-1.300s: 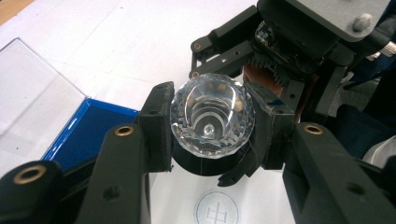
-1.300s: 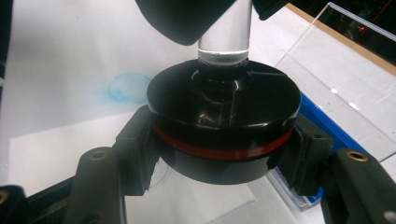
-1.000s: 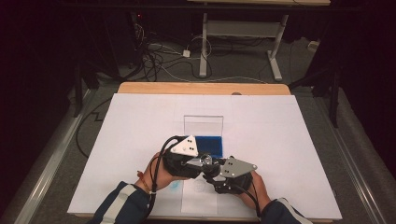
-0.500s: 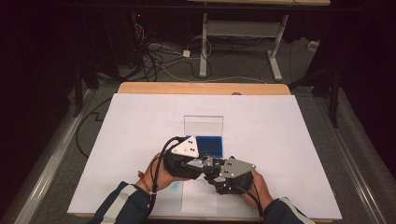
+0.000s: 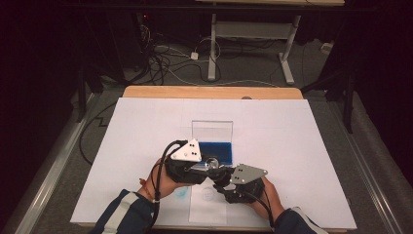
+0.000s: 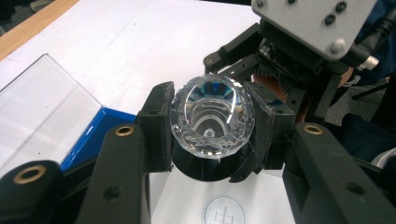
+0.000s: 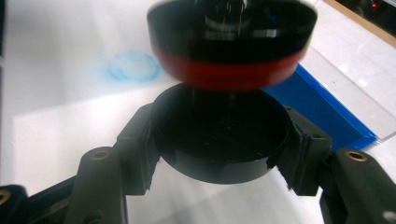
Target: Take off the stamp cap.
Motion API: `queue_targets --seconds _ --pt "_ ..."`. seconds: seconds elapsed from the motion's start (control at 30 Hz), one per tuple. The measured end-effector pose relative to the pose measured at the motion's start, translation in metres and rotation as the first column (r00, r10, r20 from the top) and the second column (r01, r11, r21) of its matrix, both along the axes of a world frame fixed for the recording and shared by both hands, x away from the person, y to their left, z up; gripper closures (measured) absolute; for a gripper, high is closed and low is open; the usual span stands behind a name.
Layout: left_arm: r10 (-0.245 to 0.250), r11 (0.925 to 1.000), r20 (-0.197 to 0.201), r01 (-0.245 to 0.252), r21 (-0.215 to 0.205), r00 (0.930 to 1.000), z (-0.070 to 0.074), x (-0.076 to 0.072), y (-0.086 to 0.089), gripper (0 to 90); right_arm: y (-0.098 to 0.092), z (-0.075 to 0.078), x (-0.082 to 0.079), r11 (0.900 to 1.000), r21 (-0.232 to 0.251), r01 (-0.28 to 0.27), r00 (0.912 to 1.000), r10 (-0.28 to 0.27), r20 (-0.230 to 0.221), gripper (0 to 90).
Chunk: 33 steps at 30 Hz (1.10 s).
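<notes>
Dark room — cables, desk frame

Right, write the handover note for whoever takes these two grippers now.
Left gripper: shut on the crystal-handled stamp, held over the table's near middle.
Right gripper: shut on the black round cap, just under the stamp's red-banded base.
Blue tray with clear lid sits just beyond. Paper below bears a round mark.
Done: cap and stamp are apart. Left: probably bring them together; I can't tell which way it's going.
</notes>
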<state>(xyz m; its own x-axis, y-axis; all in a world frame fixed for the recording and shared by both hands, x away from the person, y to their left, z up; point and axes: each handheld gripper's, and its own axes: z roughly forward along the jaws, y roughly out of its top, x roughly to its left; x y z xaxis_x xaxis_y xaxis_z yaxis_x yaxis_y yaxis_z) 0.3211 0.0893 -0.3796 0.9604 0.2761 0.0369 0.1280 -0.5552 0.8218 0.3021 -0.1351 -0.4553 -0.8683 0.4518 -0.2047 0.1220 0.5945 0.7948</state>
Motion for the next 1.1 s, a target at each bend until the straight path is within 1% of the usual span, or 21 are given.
queue_targets --seconds 0.03,0.1,0.17,0.33,0.4,0.47,0.5,0.57,0.67,0.7,0.8,0.83,0.9,0.93,1.1 --pt "0.001 1.0 0.004 -0.001 0.005 1.0 0.0 0.0 0.0 54.5 -0.001 0.0 0.0 1.0 -0.007 0.002 1.0 -0.002 0.007 38.6" --pt "0.005 0.9999 0.009 -0.005 0.013 0.9999 0.0 0.001 0.002 54.5 -0.005 0.001 0.002 1.0 0.003 0.018 0.9998 -0.018 0.005 38.6" --pt "0.017 0.9996 0.013 -0.017 0.022 0.9998 -0.001 0.002 0.004 54.5 -0.008 0.002 0.003 1.0 -0.001 0.021 0.9997 -0.021 0.01 38.6" --pt "0.037 0.9987 0.013 -0.037 0.034 0.9992 -0.001 0.005 0.009 54.5 -0.013 0.004 0.002 0.999 -0.021 0.028 0.9993 -0.027 0.025 38.5" --pt "0.041 0.9985 0.01 -0.041 0.035 0.9991 -0.002 0.006 0.011 54.5 -0.02 0.005 0.002 0.999 -0.028 0.041 0.9988 -0.041 0.026 38.5" --pt "0.052 0.9975 0.014 -0.052 0.047 0.9986 -0.002 0.007 0.012 54.5 -0.025 0.007 0.002 0.998 -0.03 0.052 0.9983 -0.051 0.028 38.5" --pt "0.054 0.9969 0.015 -0.055 0.056 0.9984 -0.003 0.007 0.013 54.5 -0.027 0.008 0.002 0.998 -0.029 0.056 0.998 -0.055 0.031 38.5" --pt "0.068 0.9957 0.012 -0.069 0.062 0.9976 -0.004 0.009 0.016 54.5 -0.032 0.01 0.002 0.998 -0.025 0.062 0.9975 -0.061 0.036 38.4" --pt "0.078 0.9947 0.012 -0.079 0.067 0.9969 -0.004 0.011 0.02 54.5 -0.04 0.014 0.001 0.997 -0.016 0.072 0.9965 -0.071 0.045 38.5" --pt "0.08 0.994 0.013 -0.08 0.074 0.9967 -0.005 0.012 0.021 54.5 -0.042 0.015 0.0 0.997 -0.014 0.077 0.996 -0.076 0.047 38.5" --pt "0.092 0.9929 0.012 -0.093 0.074 0.9957 -0.006 0.014 0.025 54.5 -0.05 0.017 -0.002 0.996 -0.007 0.084 0.9952 -0.083 0.052 38.4" --pt "0.092 0.9929 0.012 -0.093 0.074 0.9957 -0.006 0.014 0.025 54.5 -0.05 0.017 -0.002 0.996 -0.007 0.084 0.9952 -0.083 0.052 38.4" --pt "0.098 0.9919 0.01 -0.098 0.08 0.9951 -0.007 0.015 0.027 54.5 -0.058 0.019 -0.004 0.995 -0.009 0.096 0.9936 -0.095 0.061 38.4" --pt "0.098 0.9919 0.01 -0.098 0.08 0.9951 -0.007 0.015 0.027 54.5 -0.058 0.019 -0.004 0.995 -0.009 0.096 0.9936 -0.095 0.061 38.4" --pt "0.106 0.9915 0.012 -0.106 0.075 0.9943 -0.007 0.018 0.03 54.5 -0.073 0.021 -0.007 0.993 0.011 0.121 0.9908 -0.121 0.061 38.4"
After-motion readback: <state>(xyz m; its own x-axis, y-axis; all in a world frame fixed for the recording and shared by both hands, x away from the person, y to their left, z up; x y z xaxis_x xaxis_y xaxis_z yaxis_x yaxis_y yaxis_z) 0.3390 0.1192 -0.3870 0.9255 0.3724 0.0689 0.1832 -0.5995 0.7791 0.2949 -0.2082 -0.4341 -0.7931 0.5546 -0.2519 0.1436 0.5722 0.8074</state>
